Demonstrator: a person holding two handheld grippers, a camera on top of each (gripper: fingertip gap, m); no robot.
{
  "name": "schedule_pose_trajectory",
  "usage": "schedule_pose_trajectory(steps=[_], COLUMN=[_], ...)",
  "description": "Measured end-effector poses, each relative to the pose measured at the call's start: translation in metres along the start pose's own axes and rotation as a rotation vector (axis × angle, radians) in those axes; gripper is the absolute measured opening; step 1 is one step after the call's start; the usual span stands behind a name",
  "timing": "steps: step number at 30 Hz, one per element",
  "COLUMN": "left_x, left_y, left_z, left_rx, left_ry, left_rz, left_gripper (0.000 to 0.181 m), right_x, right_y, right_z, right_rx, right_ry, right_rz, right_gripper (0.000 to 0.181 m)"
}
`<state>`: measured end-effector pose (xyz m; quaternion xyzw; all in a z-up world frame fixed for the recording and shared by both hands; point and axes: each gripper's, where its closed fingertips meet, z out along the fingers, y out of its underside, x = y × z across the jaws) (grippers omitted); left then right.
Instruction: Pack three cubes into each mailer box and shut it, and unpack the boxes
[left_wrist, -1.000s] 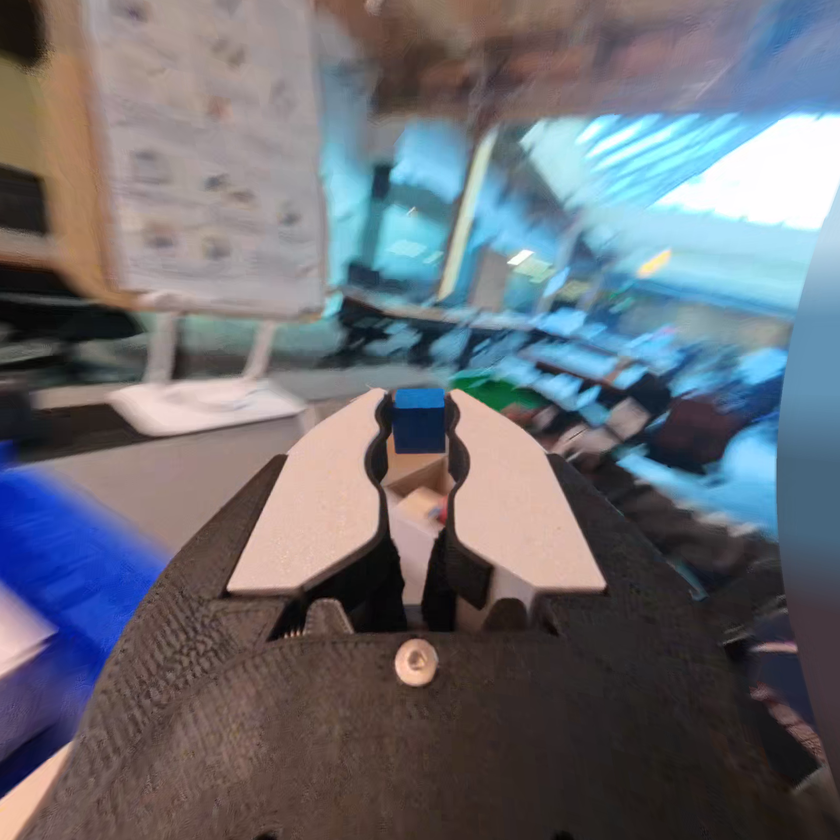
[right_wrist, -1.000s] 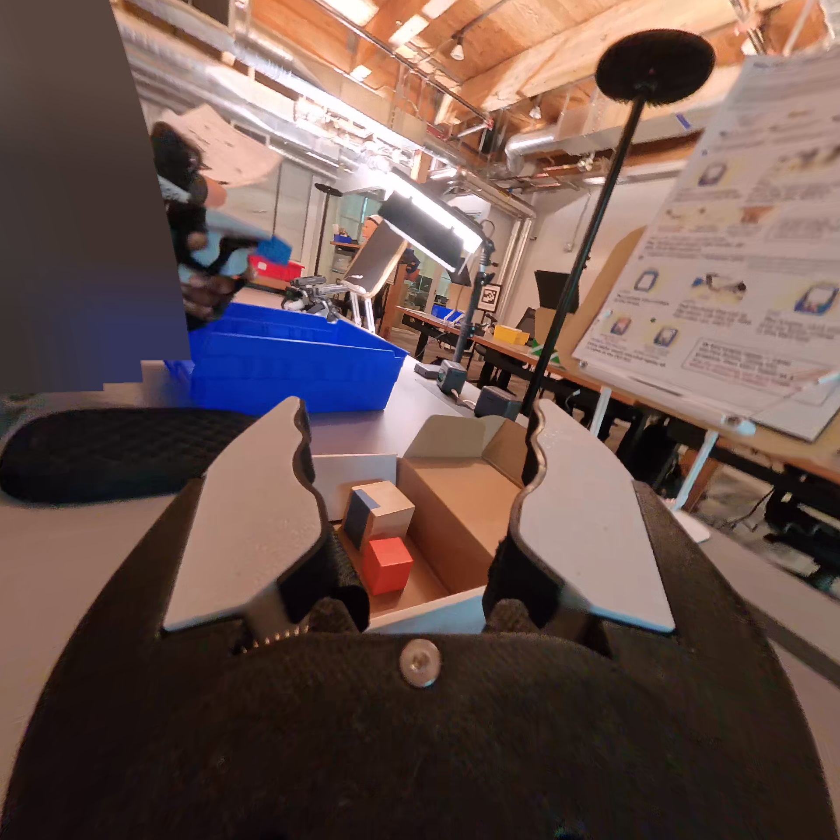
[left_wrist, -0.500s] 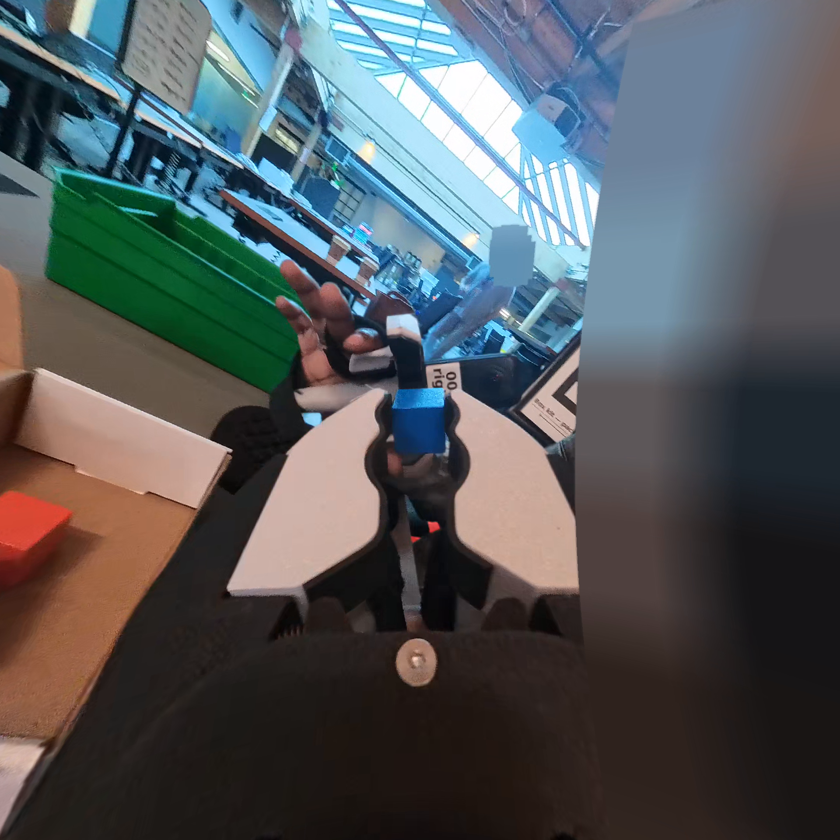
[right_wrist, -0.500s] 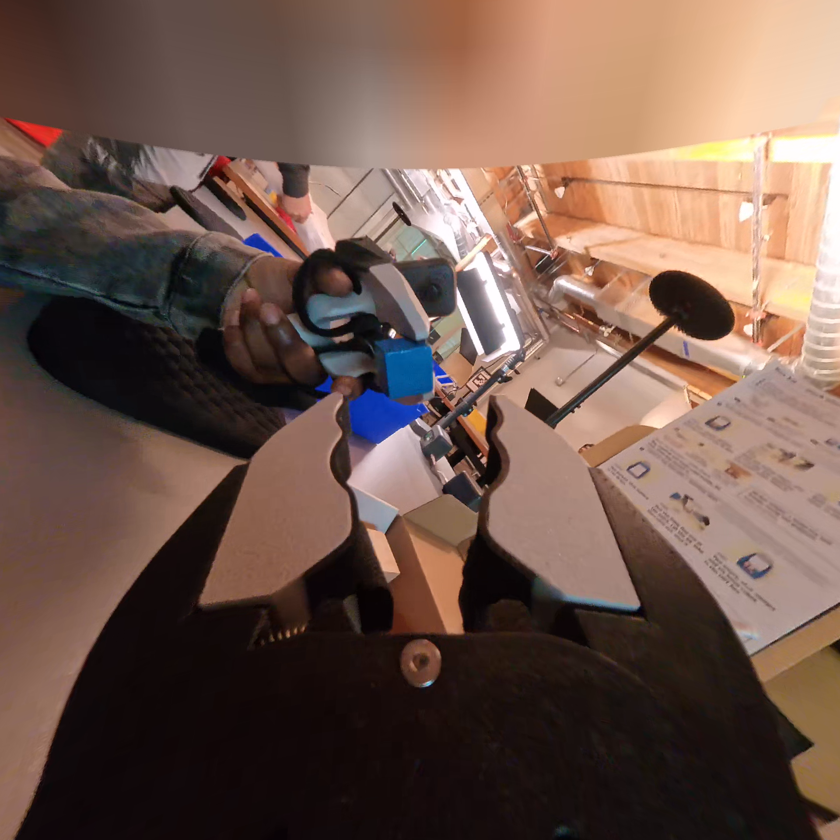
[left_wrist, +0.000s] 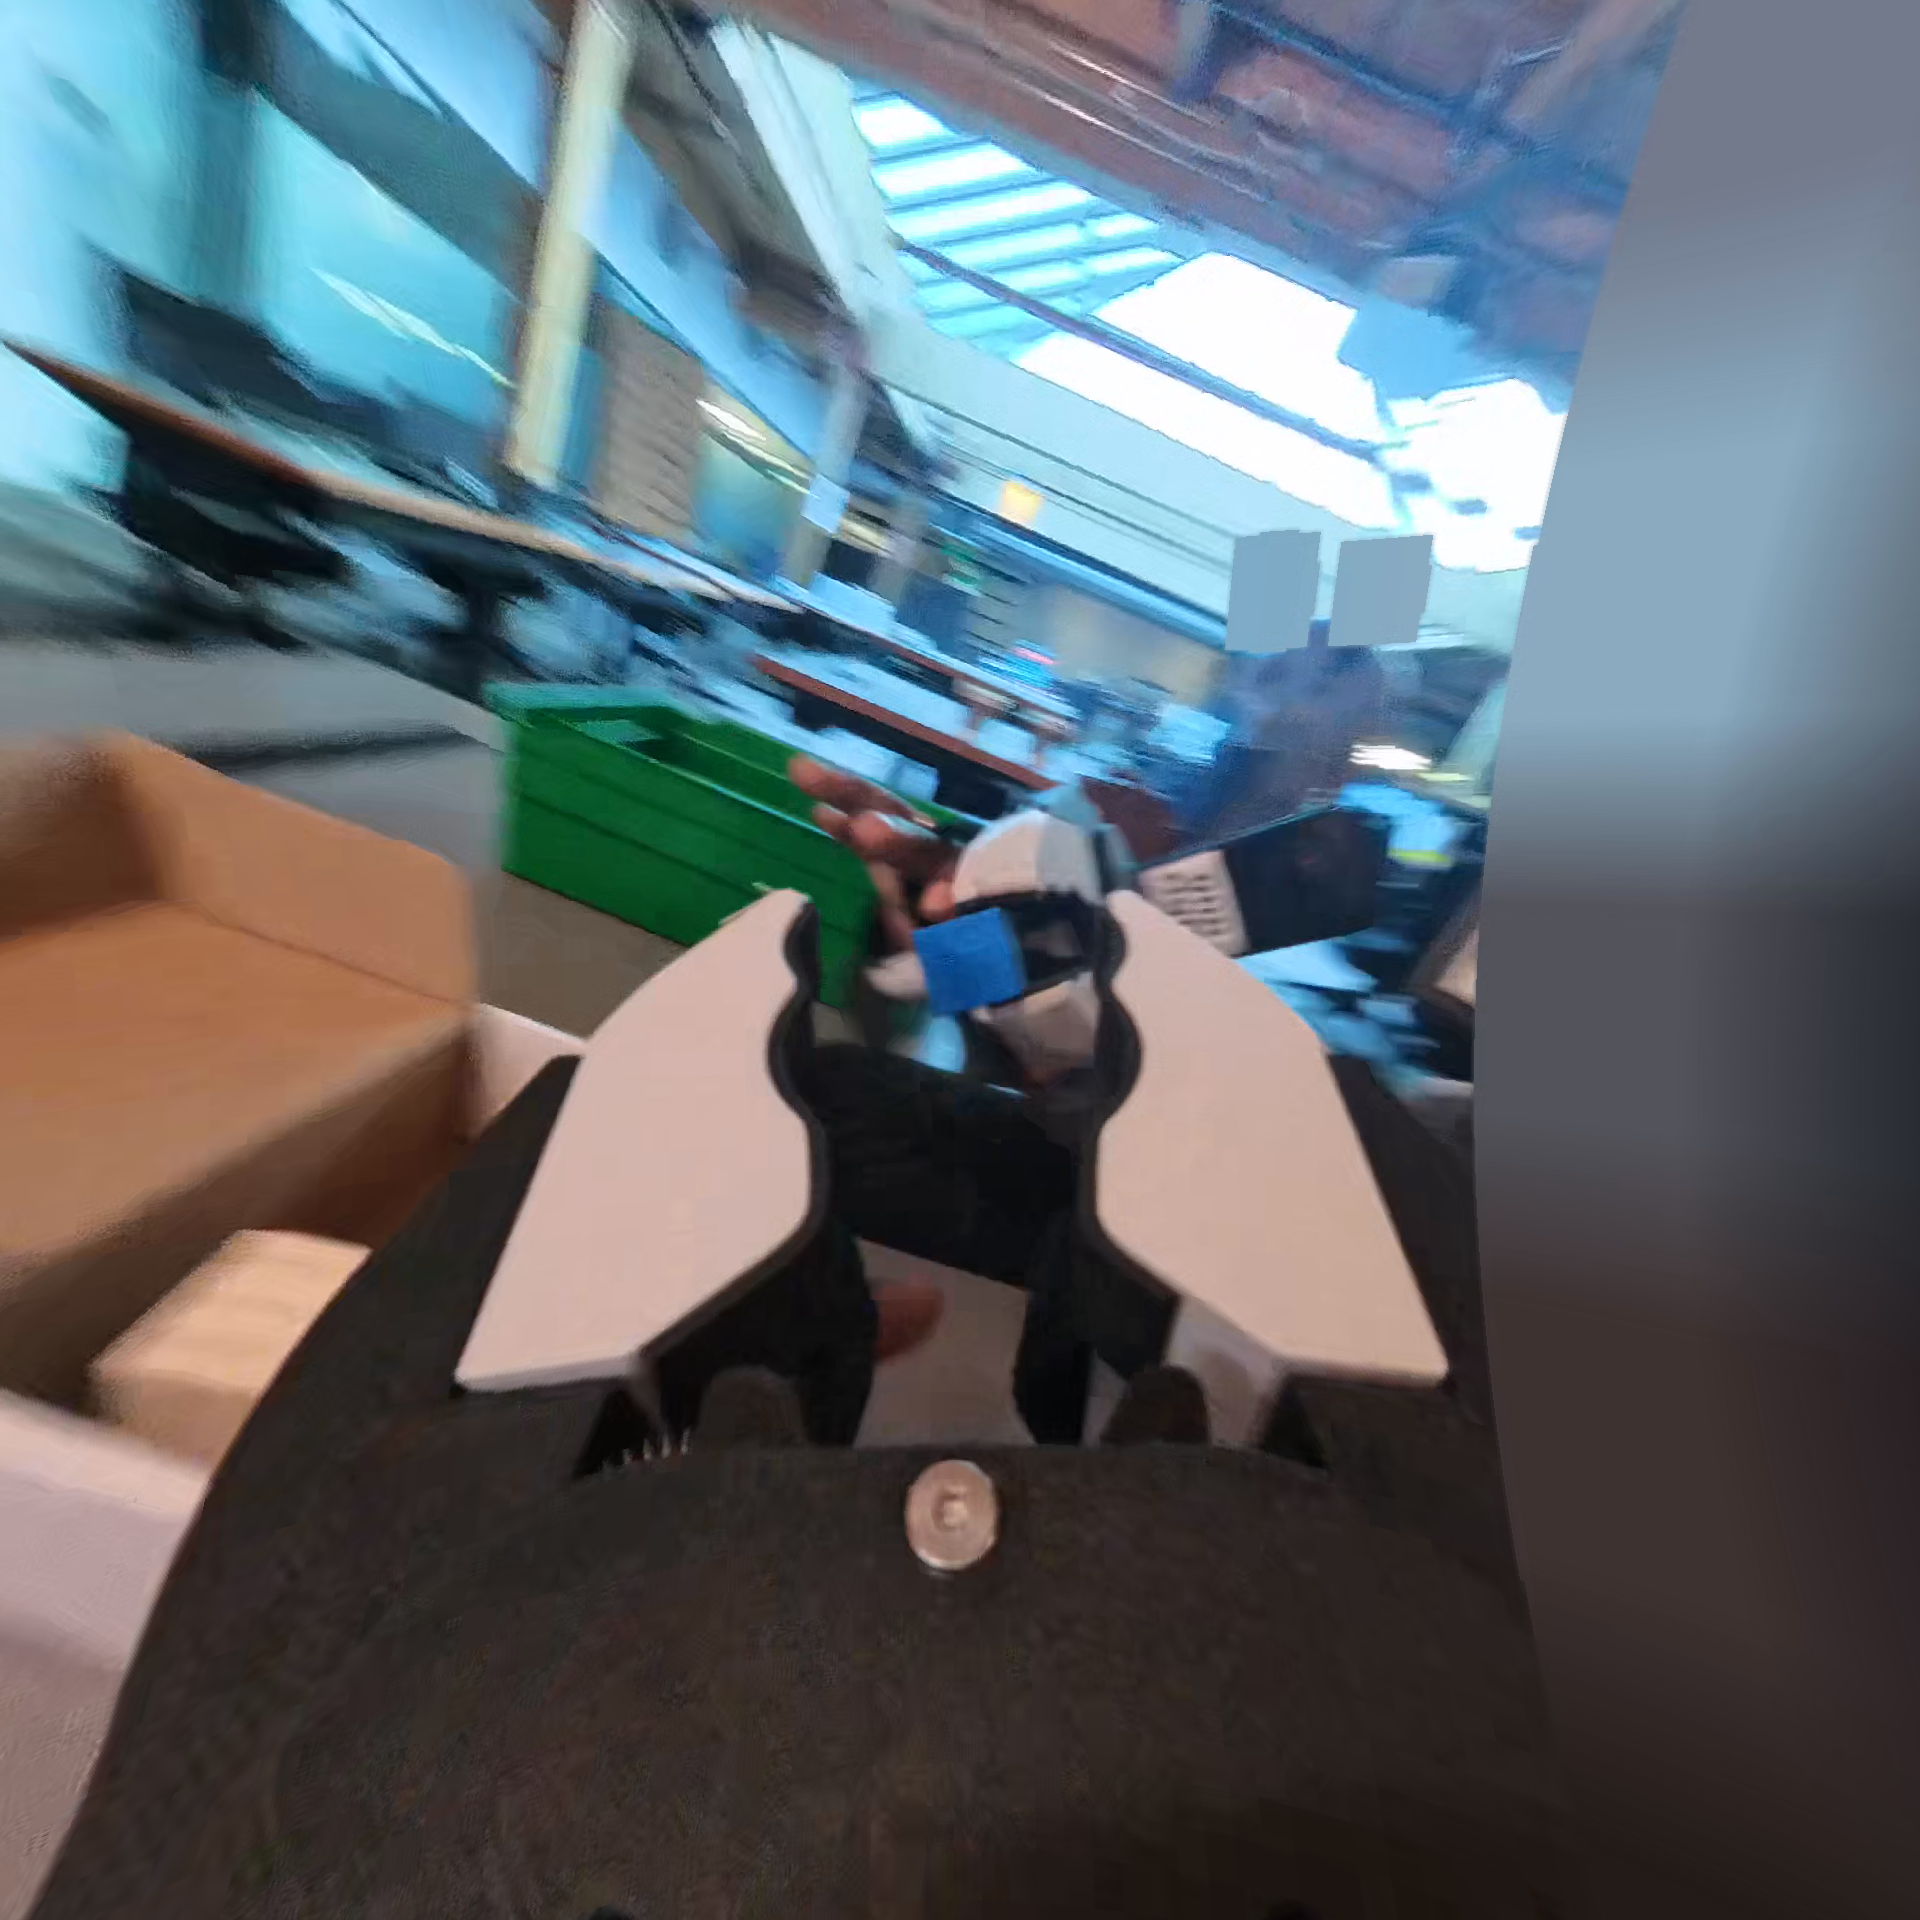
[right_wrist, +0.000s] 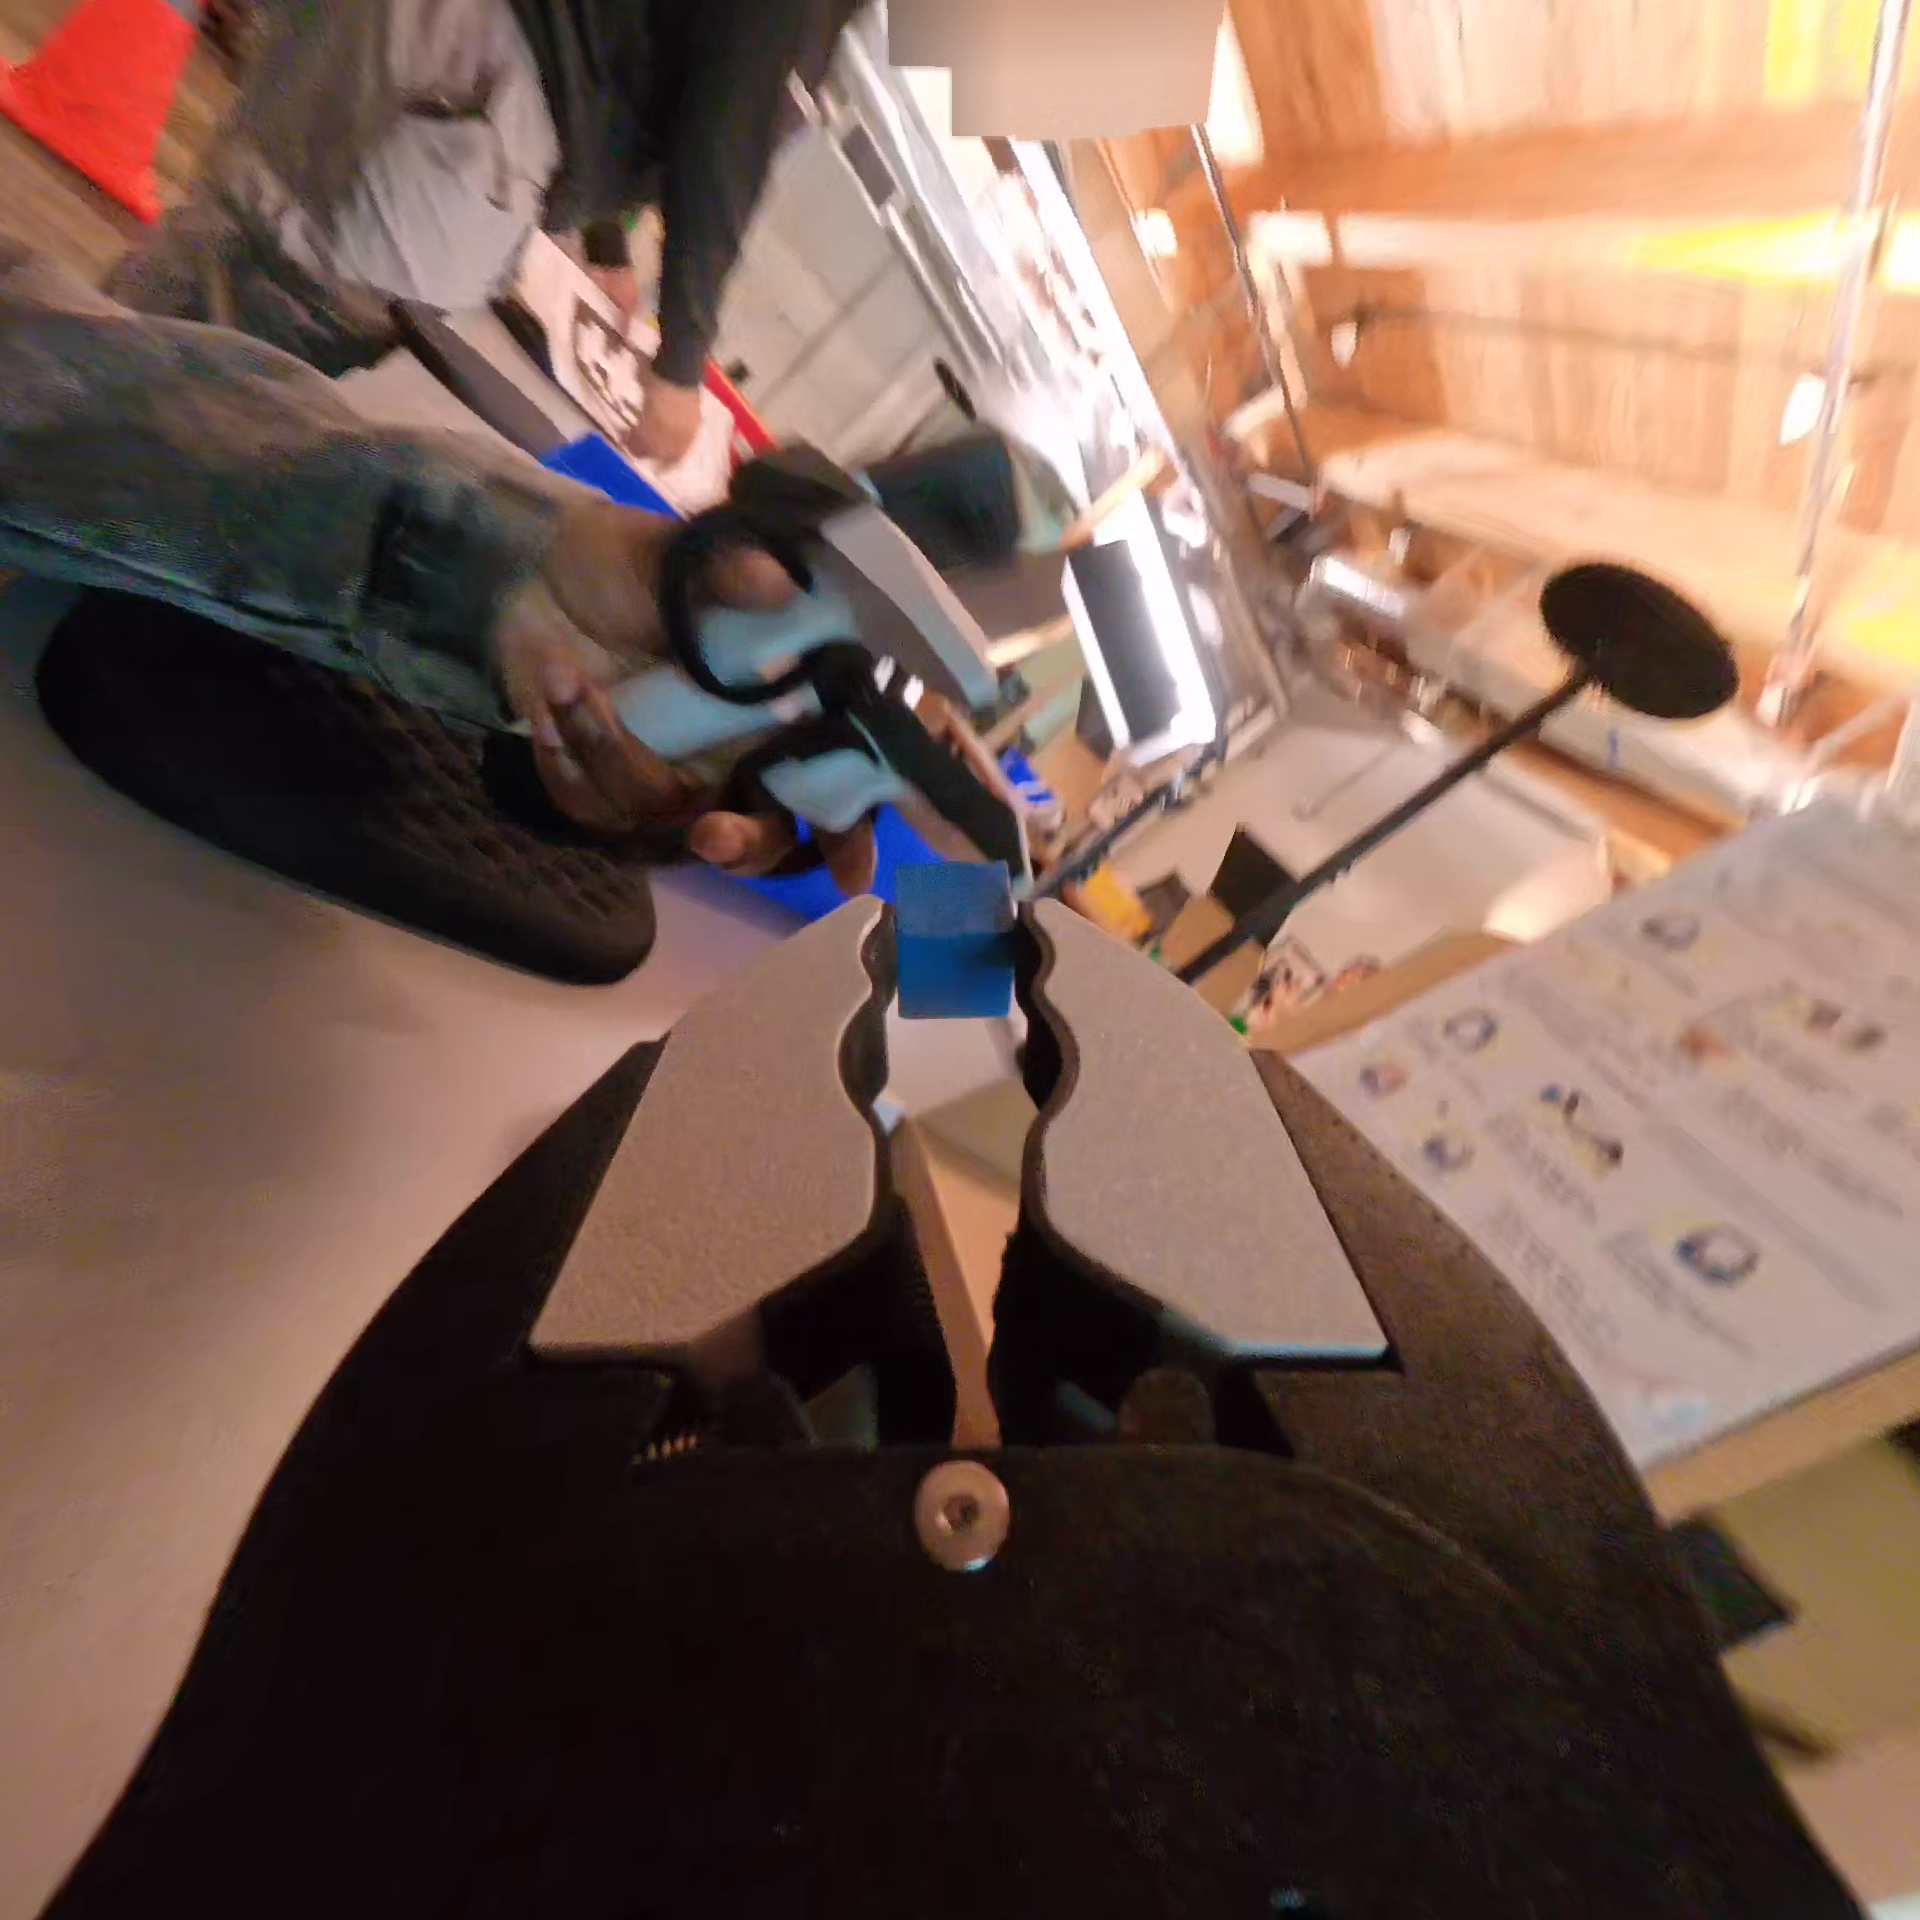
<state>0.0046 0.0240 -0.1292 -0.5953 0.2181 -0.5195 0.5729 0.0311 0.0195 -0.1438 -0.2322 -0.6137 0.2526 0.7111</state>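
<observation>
Handover looks to be the step in hand. The blue cube (right_wrist: 954, 951) sits in the air, pinched between the tips of the right gripper (right_wrist: 956, 925), whose fingers are clenched on its two side faces. The left gripper (left_wrist: 951, 914) is released, its fingers spread wide with nothing between them, and in its own view the cube appears just beyond its tips, to the far side.

To do this well, I judge the right gripper should keep a square, steady pinch near the cube's middle (only the tips hold it, so a twist could tip it out). The left gripper should draw straight away without brushing the cube. From there the cube needs a level carry to the open mailer box (left_wrist: 208, 1039), which lies near and to the left in the left wrist view, and a low release inside it.

Counted:
- one blue cube
- two grippers
- one brown mailer box, open
- one green bin (left_wrist: 665, 831) farther off on the table
- one printed sheet (right_wrist: 1610, 1091) on the right

A pale block at the near left edge of the box is too blurred to name.
</observation>
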Motion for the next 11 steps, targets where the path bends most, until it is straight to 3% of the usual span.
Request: schedule_pose_trajectory(steps=[1,3,5,8,11], left_x=[-0.01,-0.026,-0.033,-0.035,-0.033], left_y=[-0.009,-0.024,-0.031,-0.035,-0.039], left_z=[-0.007,-0.024,-0.036,-0.043,-0.045], left_rx=[0.04,0.1,0.11,0.16,0.19], left_ry=[-0.102,-0.286,-0.391,-0.414,-0.399], left_rz=[0.121,0.372,0.541,0.567,0.537], left_gripper=[0.06,0.08,0.087,0.095,0.099], right_x=[0.009,0.017,0.013,0.0,-0.008], right_y=[0.011,0.042,0.071,0.105,0.127], right_z=[-0.002,-0.005,-0.009,-0.016,-0.015], right_rx=[-0.057,-0.234,-0.426,-0.726,-0.931], right_ry=[0.003,-0.059,-0.203,-0.442,-0.612], right_rz=[0.049,0.155,0.271,0.418,0.443], right_gripper=[0.021,0.022,0.022,0.022,0.022])
